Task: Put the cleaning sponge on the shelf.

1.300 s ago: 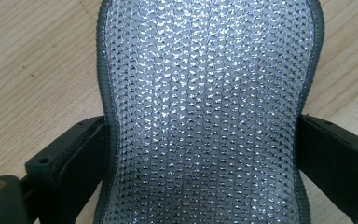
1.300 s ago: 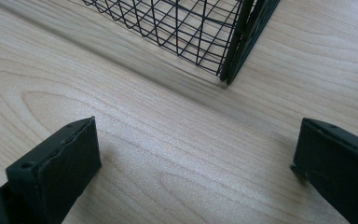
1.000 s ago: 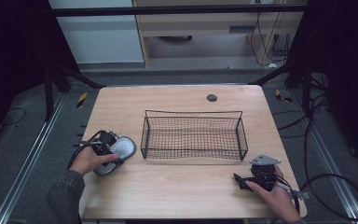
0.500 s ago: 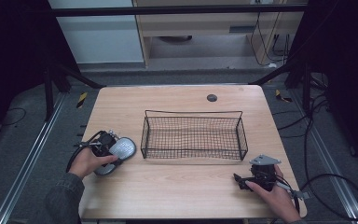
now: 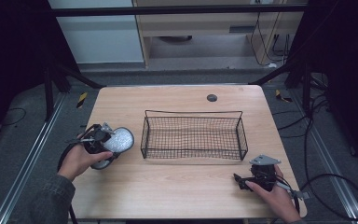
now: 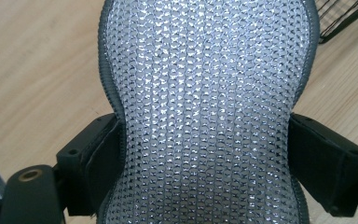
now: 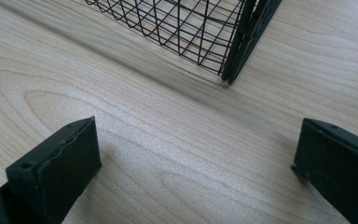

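Squeezing the shiny silver sponge at its thin middle, your left gripper has one of its fingers on each side, just left of the wire basket. Your right gripper rests on the tabletop, fingers spread wide, gripping nothing

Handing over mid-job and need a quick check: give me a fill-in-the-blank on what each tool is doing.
1. The left tool is shut on the silver ____.
2. The right tool has its jaws ____.
3. The wire basket is ____.
4. The scrubber lies to the basket's ____ in the high view.

Missing: scrubber; open; empty; left
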{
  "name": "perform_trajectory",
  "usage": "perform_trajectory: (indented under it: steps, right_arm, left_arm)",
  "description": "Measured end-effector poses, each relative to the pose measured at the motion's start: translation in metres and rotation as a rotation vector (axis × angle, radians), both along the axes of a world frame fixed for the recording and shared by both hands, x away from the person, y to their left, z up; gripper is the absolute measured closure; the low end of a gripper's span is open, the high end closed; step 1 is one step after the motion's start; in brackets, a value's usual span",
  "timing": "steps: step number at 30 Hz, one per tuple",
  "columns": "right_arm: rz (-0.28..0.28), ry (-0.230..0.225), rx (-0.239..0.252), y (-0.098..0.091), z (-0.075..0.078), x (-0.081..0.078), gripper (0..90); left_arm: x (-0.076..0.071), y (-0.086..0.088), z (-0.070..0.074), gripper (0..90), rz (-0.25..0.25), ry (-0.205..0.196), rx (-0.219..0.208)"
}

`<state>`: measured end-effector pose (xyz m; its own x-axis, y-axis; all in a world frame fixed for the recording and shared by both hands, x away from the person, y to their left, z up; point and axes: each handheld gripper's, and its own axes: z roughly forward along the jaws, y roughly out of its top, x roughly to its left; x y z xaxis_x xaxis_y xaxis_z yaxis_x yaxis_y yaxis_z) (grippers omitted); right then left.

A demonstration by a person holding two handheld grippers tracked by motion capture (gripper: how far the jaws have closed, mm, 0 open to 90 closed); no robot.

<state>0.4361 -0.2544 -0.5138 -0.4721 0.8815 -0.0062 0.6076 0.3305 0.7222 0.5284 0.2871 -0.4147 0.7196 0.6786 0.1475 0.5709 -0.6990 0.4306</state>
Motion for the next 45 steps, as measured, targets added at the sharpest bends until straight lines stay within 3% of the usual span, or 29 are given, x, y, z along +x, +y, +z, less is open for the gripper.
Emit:
perform_trajectory:
  steps: [7,15,30,37,45]
  right_arm:
    - [0.0,0.0,0.0,0.0,0.0,0.0,0.4]
    - [0.0,0.0,0.0,0.0,0.0,0.0,0.4]
    - [0.0,0.0,0.0,0.0,0.0,0.0,0.4]
    - [-0.002,0.001,0.002,0.0,0.0,0.0,0.4]
    - [0.002,0.001,0.001,0.0,0.0,0.0,0.4]
  left_arm:
    - [-0.004,-0.009,0.023,14.6,-0.049,-0.05,0.04]
    - [-0.007,-0.011,0.043,15.1,-0.073,-0.081,0.05]
    - [-0.009,-0.018,0.071,15.1,-0.104,-0.133,0.063]
    - [-0.007,-0.026,0.086,15.1,-0.117,-0.166,0.058]
    - [-0.005,-0.037,0.099,15.2,-0.148,-0.191,0.081]
